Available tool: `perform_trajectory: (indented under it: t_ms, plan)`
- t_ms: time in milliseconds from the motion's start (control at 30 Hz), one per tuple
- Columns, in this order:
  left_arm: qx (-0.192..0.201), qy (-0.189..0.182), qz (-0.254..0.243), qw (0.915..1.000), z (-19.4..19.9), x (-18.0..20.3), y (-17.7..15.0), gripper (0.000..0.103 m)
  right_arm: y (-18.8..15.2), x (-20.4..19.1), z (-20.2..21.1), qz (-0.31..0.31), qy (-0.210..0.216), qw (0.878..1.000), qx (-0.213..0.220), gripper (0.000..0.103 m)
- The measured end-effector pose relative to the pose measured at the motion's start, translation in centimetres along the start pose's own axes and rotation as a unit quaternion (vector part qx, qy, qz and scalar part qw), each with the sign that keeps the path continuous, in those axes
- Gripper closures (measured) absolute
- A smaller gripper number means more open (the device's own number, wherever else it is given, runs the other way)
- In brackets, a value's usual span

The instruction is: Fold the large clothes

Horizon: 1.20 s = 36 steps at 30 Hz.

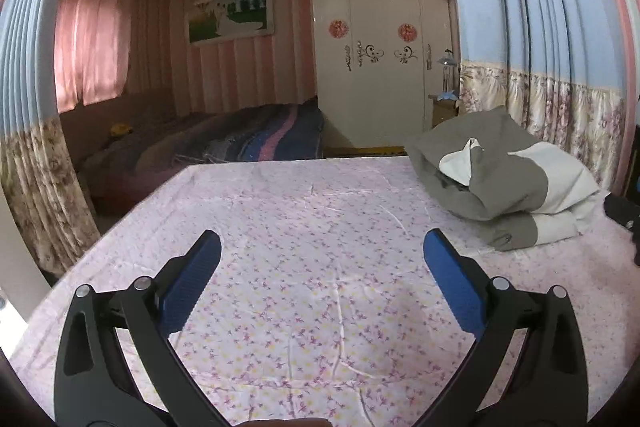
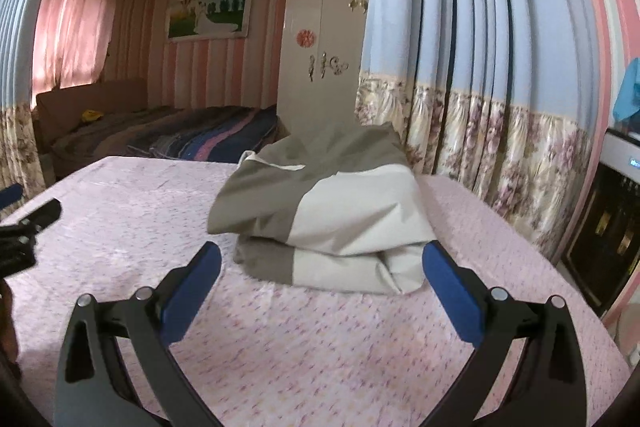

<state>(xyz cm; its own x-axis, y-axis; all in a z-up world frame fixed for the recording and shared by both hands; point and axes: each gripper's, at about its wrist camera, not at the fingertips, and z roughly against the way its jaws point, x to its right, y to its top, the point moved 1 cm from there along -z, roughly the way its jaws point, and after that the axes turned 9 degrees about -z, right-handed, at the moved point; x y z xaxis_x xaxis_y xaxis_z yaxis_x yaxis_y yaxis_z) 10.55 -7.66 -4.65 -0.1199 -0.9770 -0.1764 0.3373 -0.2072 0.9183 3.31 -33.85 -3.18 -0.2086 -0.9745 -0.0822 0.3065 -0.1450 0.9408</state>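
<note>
Covering the table, a pink floral sheet [image 1: 304, 267] carries the folded grey-and-cream garment [image 2: 332, 219] near its far right side by the curtain [image 2: 480, 67], while the left gripper [image 1: 322, 251] and right gripper [image 2: 322, 263] hover empty, jaws spread wide.

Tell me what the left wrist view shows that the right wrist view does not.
Only the left wrist view shows the small metal desk lamp beside the white wardrobe. Only the right wrist view shows the dark cabinet at the right edge. Both share the folded grey and white garment lying on the pink floral sheet, and an open gripper, left, right.
</note>
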Motion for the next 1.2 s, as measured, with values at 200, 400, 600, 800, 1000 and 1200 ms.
perform_trajectory:
  t_ms: [200,400,600,800,1000,1200]
  plan:
    - [-0.001,-0.002,0.012,0.9999,-0.4,-0.4,-0.4,0.003,0.1,0.2,1.4,-0.016,0.003,0.998,0.056,0.002]
    - [0.026,-0.001,0.029,0.9992,0.7,-0.5,-0.5,0.003,-0.4,-0.4,-0.2,-0.003,0.008,1.0,0.024,0.002]
    - [0.002,0.003,0.002,1.0,-0.1,0.6,-0.9,0.003,-0.8,-1.1,-0.9,0.006,0.021,1.0,0.008,0.002]
    - [0.014,0.0,-0.003,0.9999,0.2,1.1,-0.6,0.003,-0.9,-0.8,-1.4,-0.001,0.022,1.0,-0.001,0.002]
    - [0.018,-0.007,0.006,0.9998,0.4,0.8,-0.7,0.003,-0.9,-0.8,-1.4,-0.004,0.026,1.0,-0.006,0.002]
    - [0.008,-0.006,0.01,0.9999,0.0,0.6,-0.8,0.003,-0.9,-1.0,-1.5,-0.002,0.026,1.0,-0.007,0.002]
